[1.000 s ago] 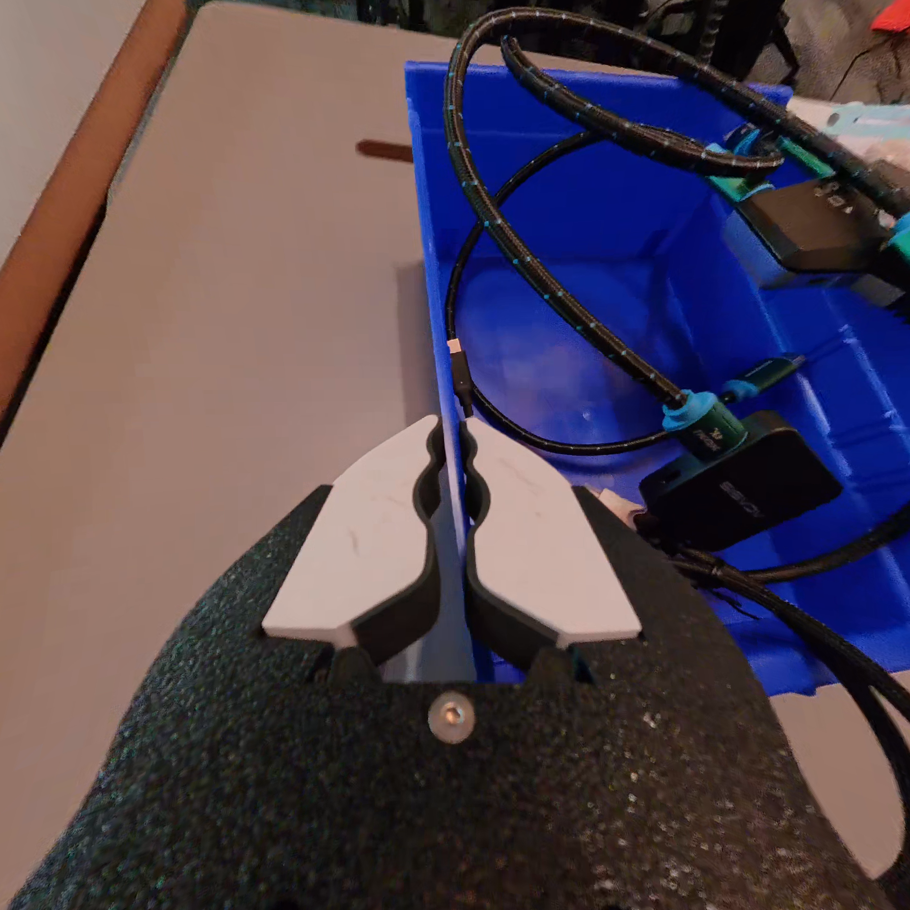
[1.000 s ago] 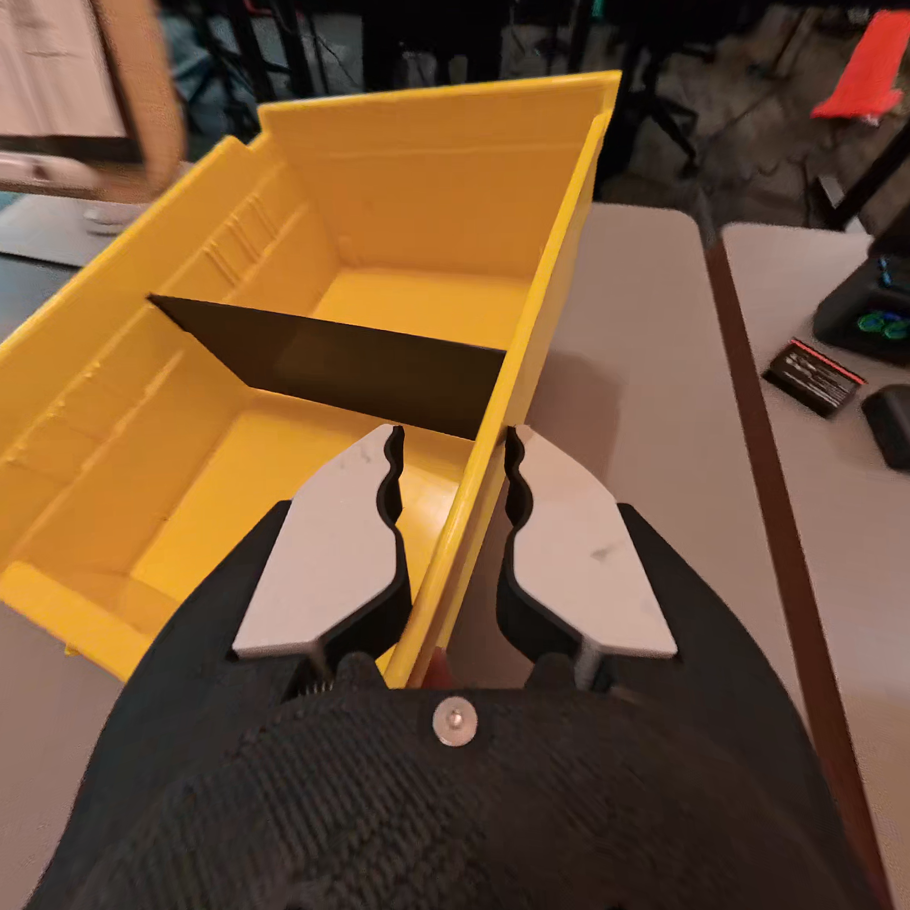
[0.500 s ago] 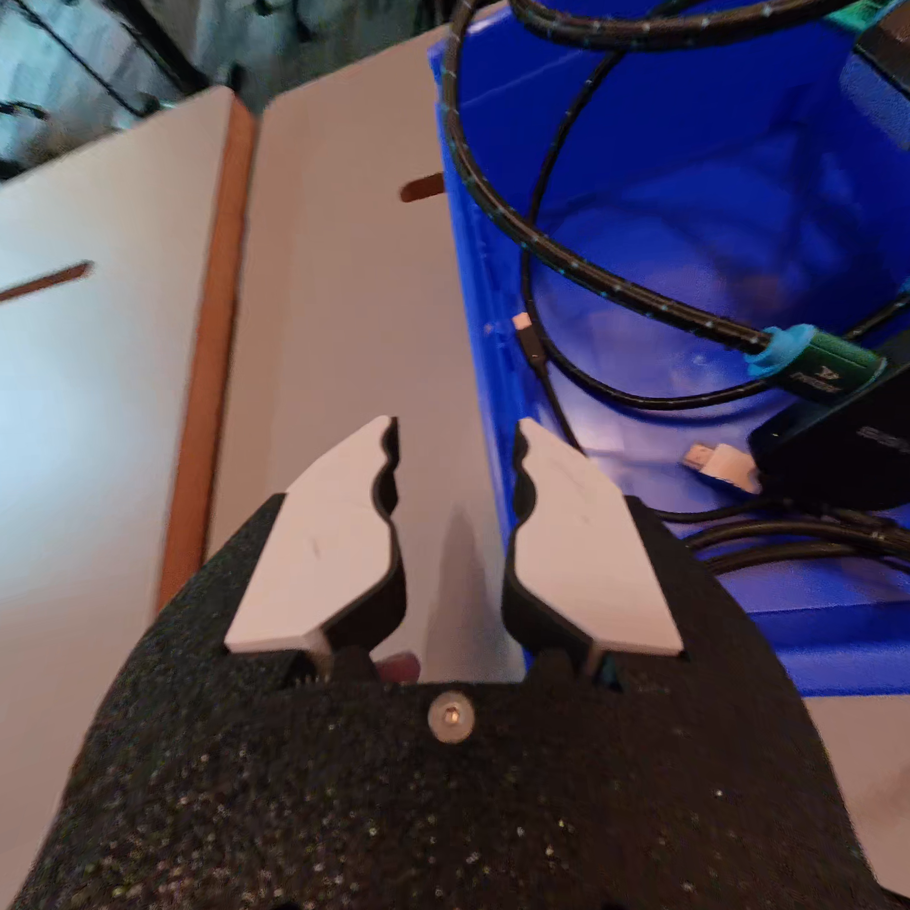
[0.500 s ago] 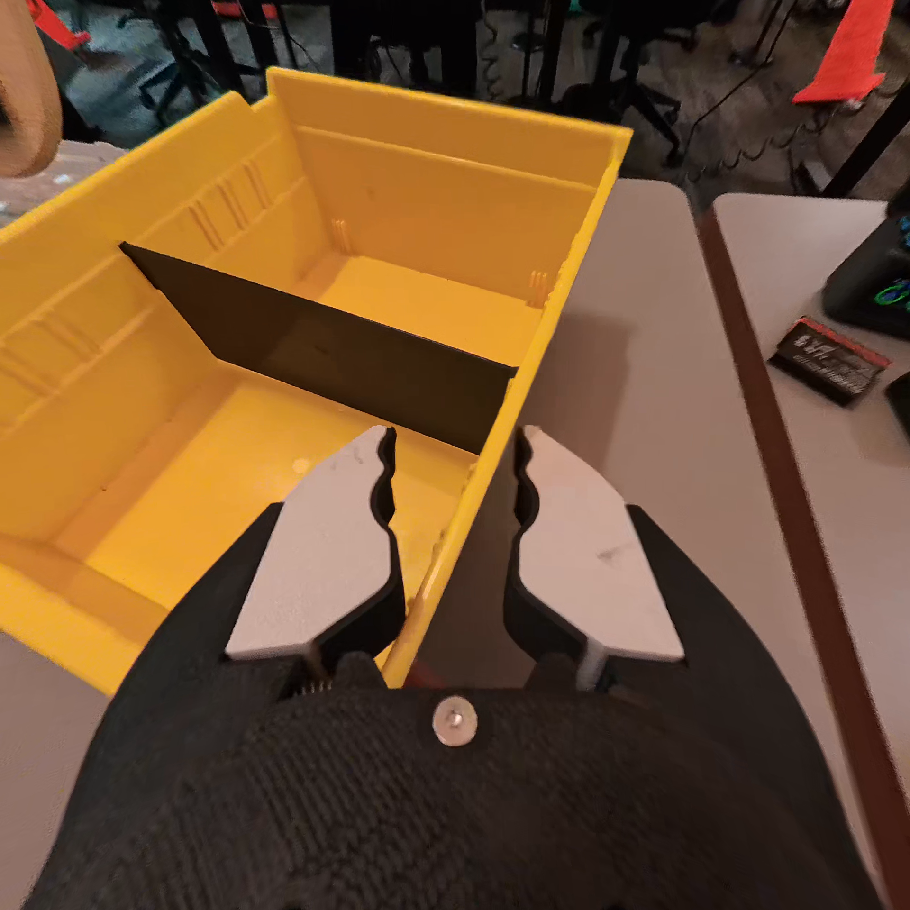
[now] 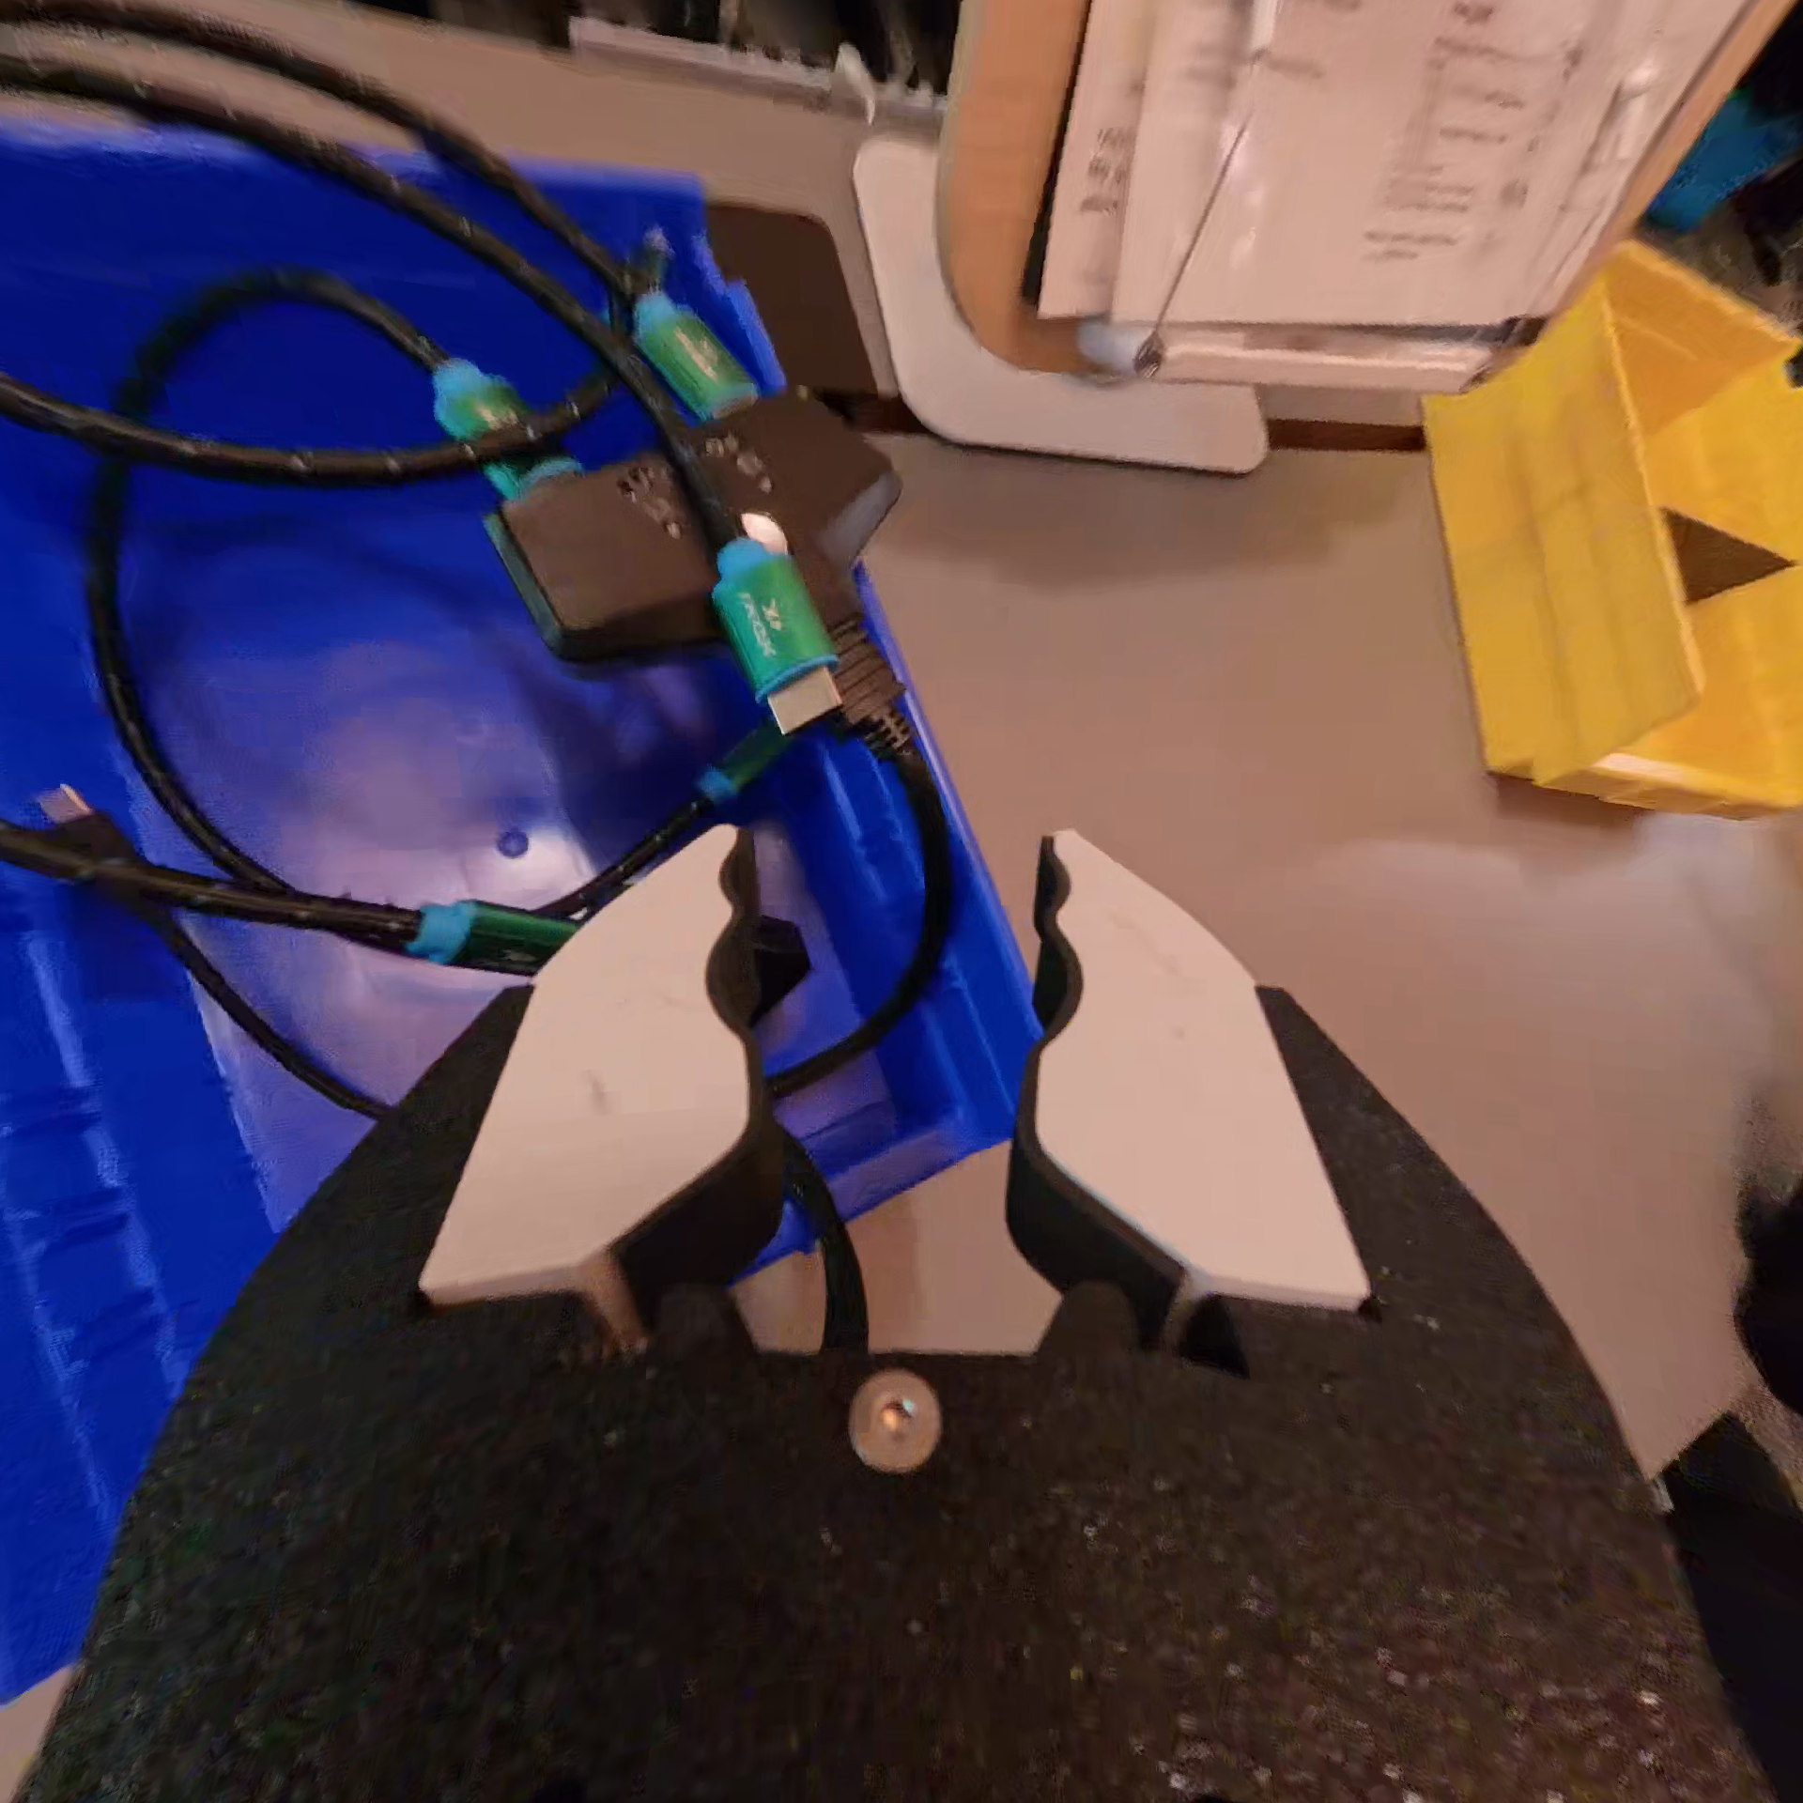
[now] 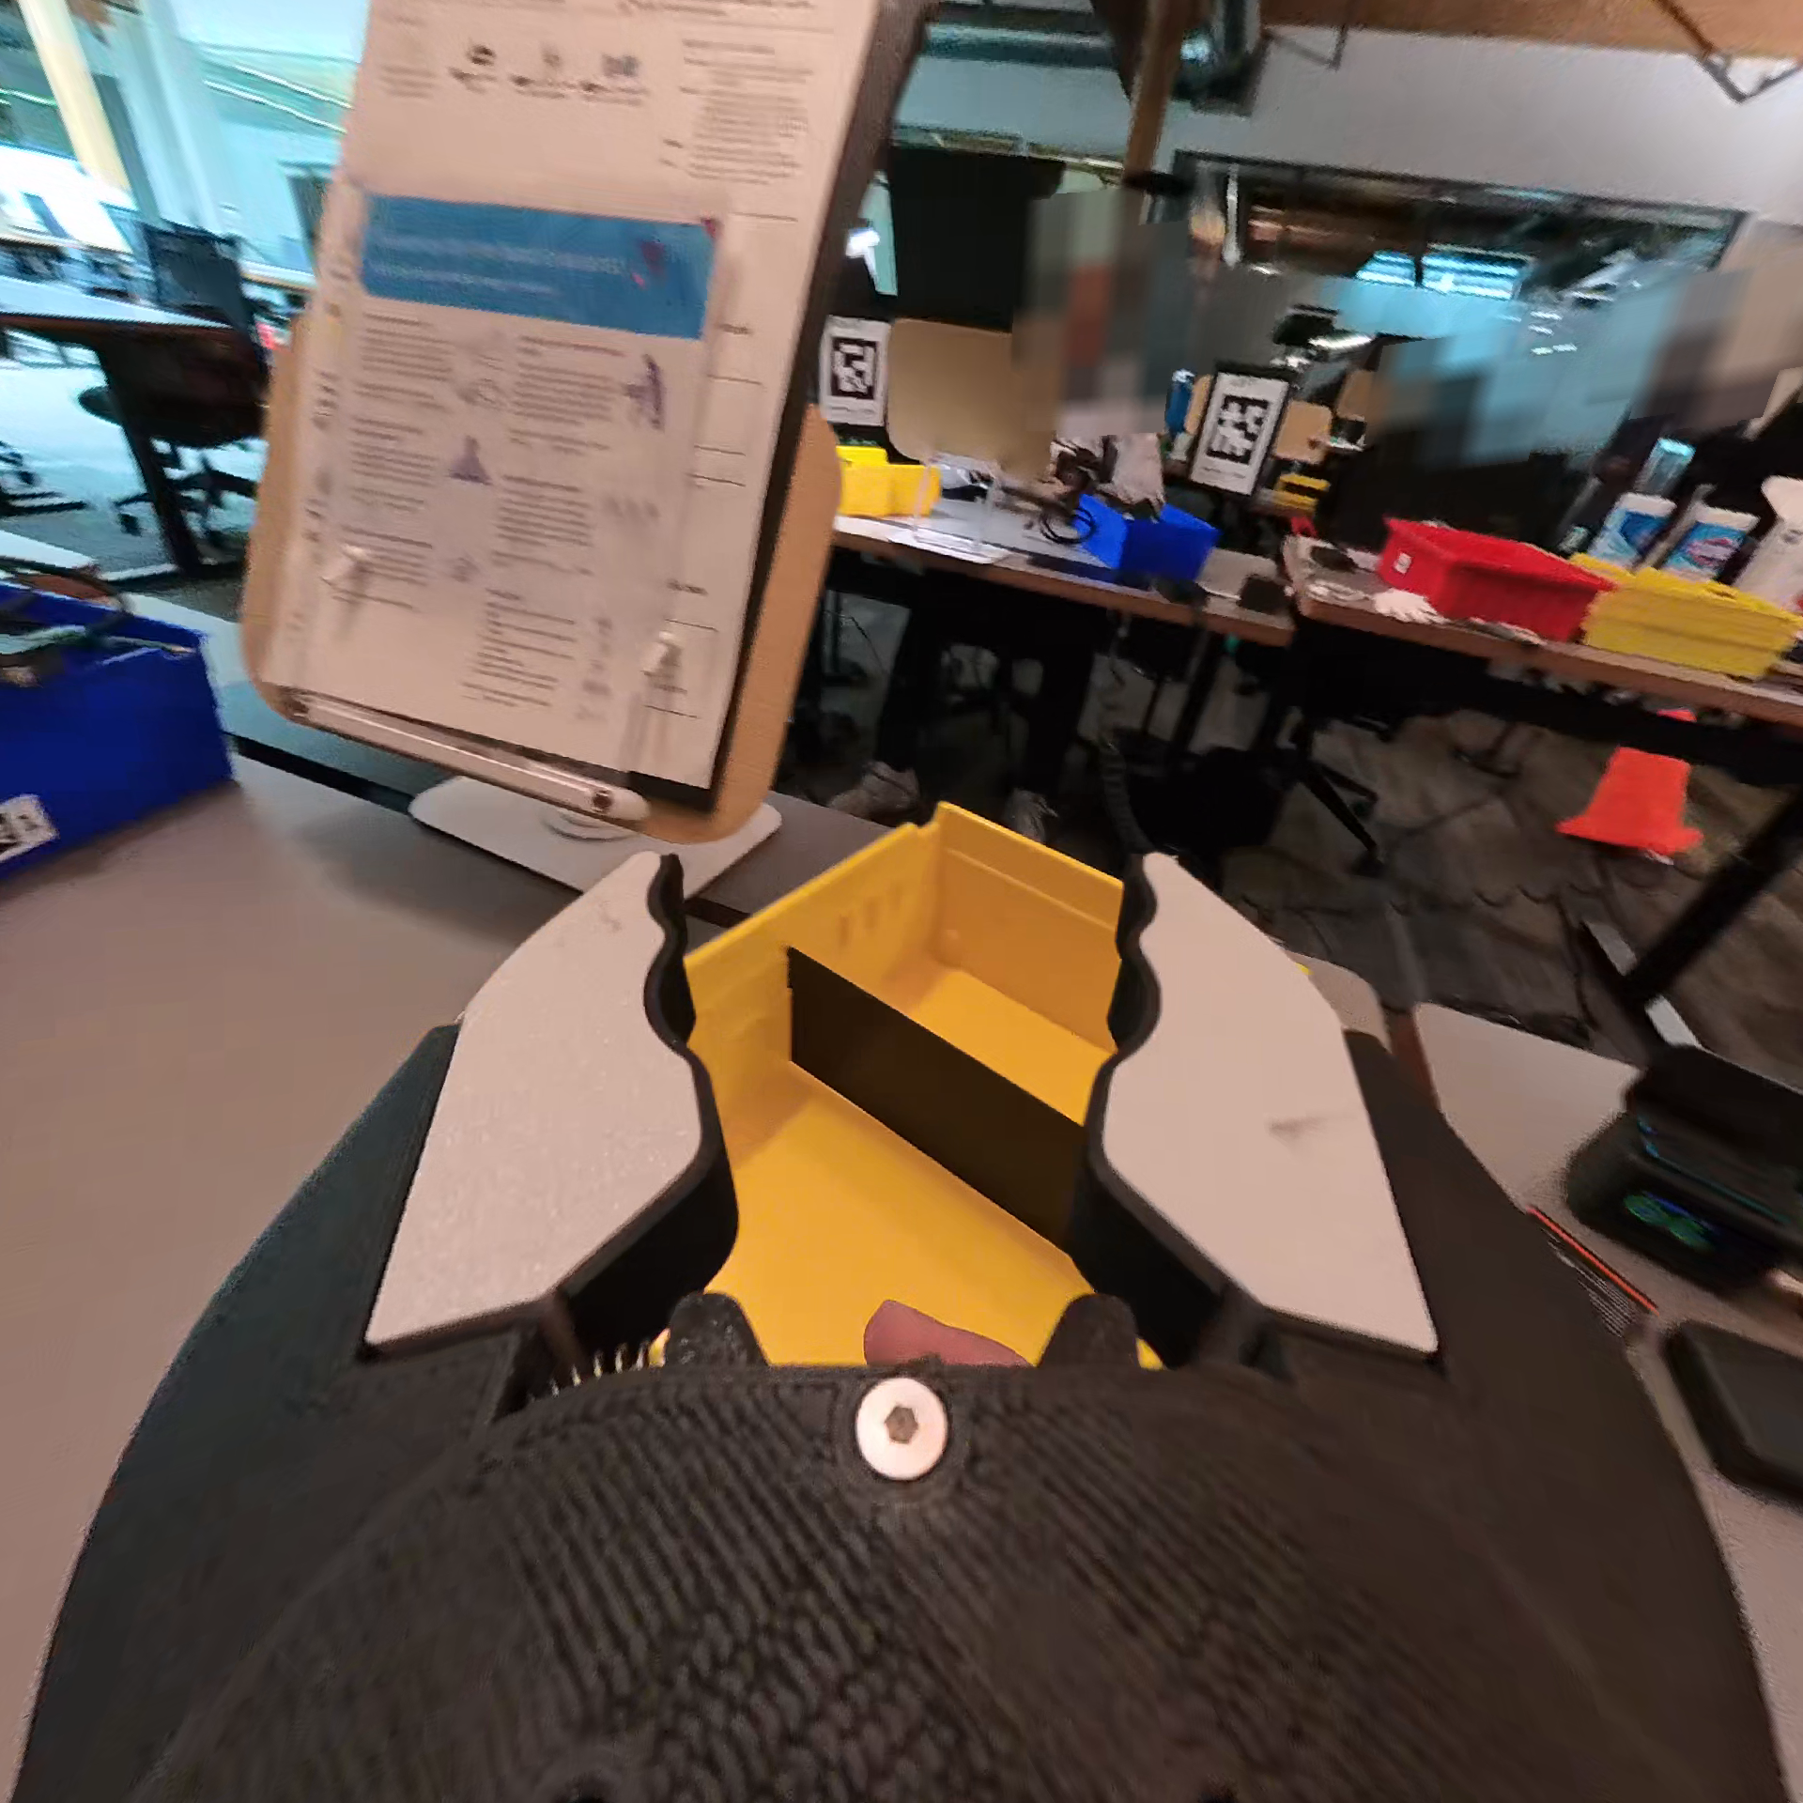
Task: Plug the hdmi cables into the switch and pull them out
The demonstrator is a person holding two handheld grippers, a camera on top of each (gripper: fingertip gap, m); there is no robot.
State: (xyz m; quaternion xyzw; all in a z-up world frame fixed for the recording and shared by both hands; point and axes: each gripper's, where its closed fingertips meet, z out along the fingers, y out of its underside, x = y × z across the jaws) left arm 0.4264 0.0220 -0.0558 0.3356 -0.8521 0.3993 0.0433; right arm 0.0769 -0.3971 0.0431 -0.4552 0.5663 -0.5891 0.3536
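Observation:
In the left wrist view a blue bin (image 5: 322, 741) holds black braided HDMI cables (image 5: 127, 624) with green plugs and two black switch boxes (image 5: 624, 556). One loose green plug (image 5: 776, 634) lies over the bin's right wall. My left gripper (image 5: 893, 859) is open and empty above the bin's near right corner, its jaws astride the bin wall. In the right wrist view my right gripper (image 6: 898, 878) is open wide and empty, above a yellow bin (image 6: 985, 937) with a black divider (image 6: 927, 1083).
A tan stand (image 6: 546, 420) holding papers rises at the back of the grey table (image 5: 1268, 781), between the two bins. The yellow bin (image 5: 1610, 605) shows at the right in the left wrist view. Dark devices (image 6: 1698, 1171) lie on the table to the right.
My left gripper swung from the blue bin's left wall to its right corner and opened wider. My right gripper lifted off the yellow bin's wall, opened wider and tilted up toward the room.

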